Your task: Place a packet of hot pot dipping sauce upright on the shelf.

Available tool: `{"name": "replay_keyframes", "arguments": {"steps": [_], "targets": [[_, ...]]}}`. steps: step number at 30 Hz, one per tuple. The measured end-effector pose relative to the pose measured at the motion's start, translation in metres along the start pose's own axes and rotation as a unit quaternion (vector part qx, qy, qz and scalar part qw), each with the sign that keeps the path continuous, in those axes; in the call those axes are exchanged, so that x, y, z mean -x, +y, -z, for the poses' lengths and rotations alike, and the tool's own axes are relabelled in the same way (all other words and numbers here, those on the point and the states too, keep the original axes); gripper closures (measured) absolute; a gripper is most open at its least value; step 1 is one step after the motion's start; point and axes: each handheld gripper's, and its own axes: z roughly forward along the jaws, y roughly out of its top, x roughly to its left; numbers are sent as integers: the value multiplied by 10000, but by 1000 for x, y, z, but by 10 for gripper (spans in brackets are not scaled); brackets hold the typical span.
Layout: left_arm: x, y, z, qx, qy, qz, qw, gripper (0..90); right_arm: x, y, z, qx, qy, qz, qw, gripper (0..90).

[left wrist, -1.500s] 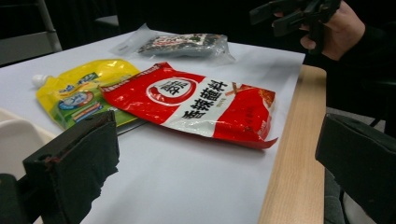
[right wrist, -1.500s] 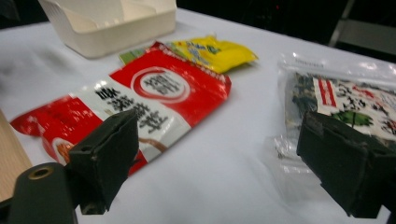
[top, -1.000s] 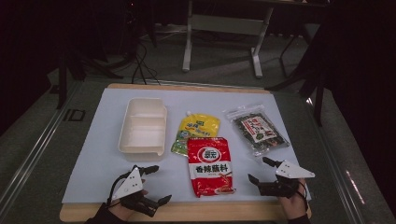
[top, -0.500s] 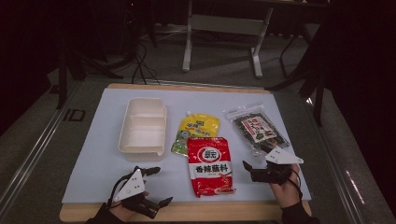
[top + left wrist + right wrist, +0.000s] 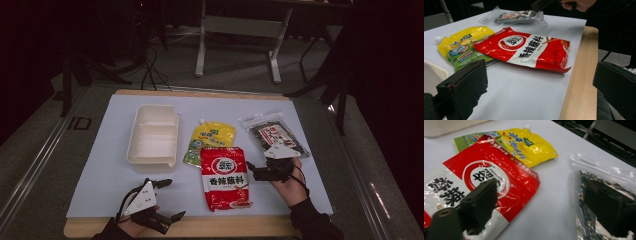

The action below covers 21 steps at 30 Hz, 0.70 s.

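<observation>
A red snack packet (image 5: 225,177) lies flat at the middle front of the white mat (image 5: 100,175). Behind it is a yellow spouted pouch (image 5: 212,140), and to the right a clear bag of dark contents (image 5: 275,134). My right gripper (image 5: 254,171) is open, between the red packet (image 5: 486,175) and the clear bag (image 5: 604,177). In the right gripper view (image 5: 544,207) one jaw stands over each. My left gripper (image 5: 171,200) is open at the front left, nothing between its jaws (image 5: 541,95). It faces the red packet (image 5: 529,47) and the yellow pouch (image 5: 461,45).
A white two-compartment container (image 5: 152,137) stands left of the yellow pouch. The mat lies on a wooden board whose front edge (image 5: 225,226) shows bare. Beyond the table are metal stand legs (image 5: 240,50) and cables on a dark floor.
My right gripper has moved forward and left, from the front right corner to the gap between the red packet and the clear bag. The left gripper has barely moved.
</observation>
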Motion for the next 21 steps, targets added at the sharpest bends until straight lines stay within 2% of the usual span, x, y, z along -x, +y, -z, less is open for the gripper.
{"name": "replay_keyframes", "arguments": {"steps": [8,12,16,21], "targets": [[-1,-1,0,-38,11,-2,10000,6,5,12,-25,-88,143,119,9998,168],[-1,-1,0,-49,3,-18,10000,6,9,18,-35,-231,64,310,9992,169],[-1,-1,-1,-57,-3,-12,10000,6,15,22,-45,-347,173,358,9986,210],[-1,-1,-1,-63,-13,-16,10000,6,19,24,-57,-522,105,485,9974,241]]}}
